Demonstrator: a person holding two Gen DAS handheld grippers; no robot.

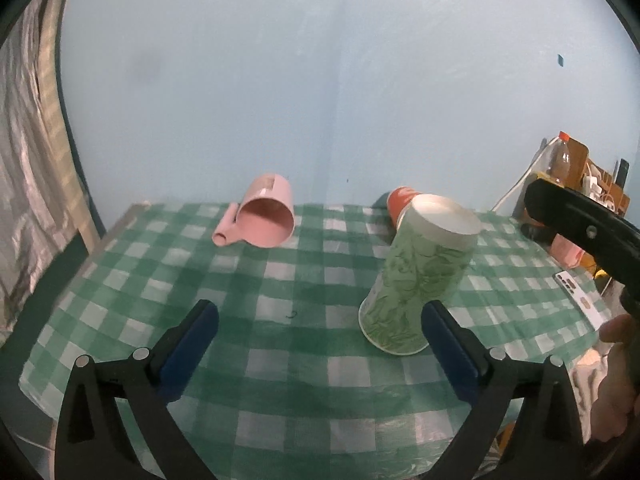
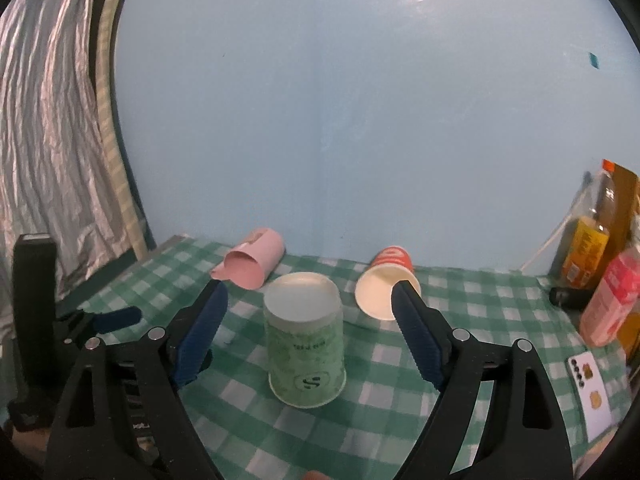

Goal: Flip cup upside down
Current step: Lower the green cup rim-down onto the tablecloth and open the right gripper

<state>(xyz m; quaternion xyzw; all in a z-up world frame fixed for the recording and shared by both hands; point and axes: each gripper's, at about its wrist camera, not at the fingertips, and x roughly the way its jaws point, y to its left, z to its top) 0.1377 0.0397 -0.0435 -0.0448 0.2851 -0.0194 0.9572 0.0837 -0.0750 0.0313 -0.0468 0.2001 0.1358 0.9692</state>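
Green cup (image 2: 305, 344) stands mouth-down on checked tablecloth (image 2: 480, 320), between spread fingers of right gripper (image 2: 308, 320), untouched. Left gripper (image 1: 320, 336) gapes wide, holding nothing, cup beside it. Beyond: pink mug (image 2: 252, 264), red cup (image 2: 386, 284), both on their sides.

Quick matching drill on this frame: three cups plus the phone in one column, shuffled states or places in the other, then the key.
Things:
1. green cup
2. pink cup
3. red cup
4. phone

States:
A. on its side, handle on the cloth, far left
B. flat near the table's right edge
C. standing mouth down, base up
D. on its side, white inside facing the right gripper

Pairs: 1-C, 2-A, 3-D, 4-B
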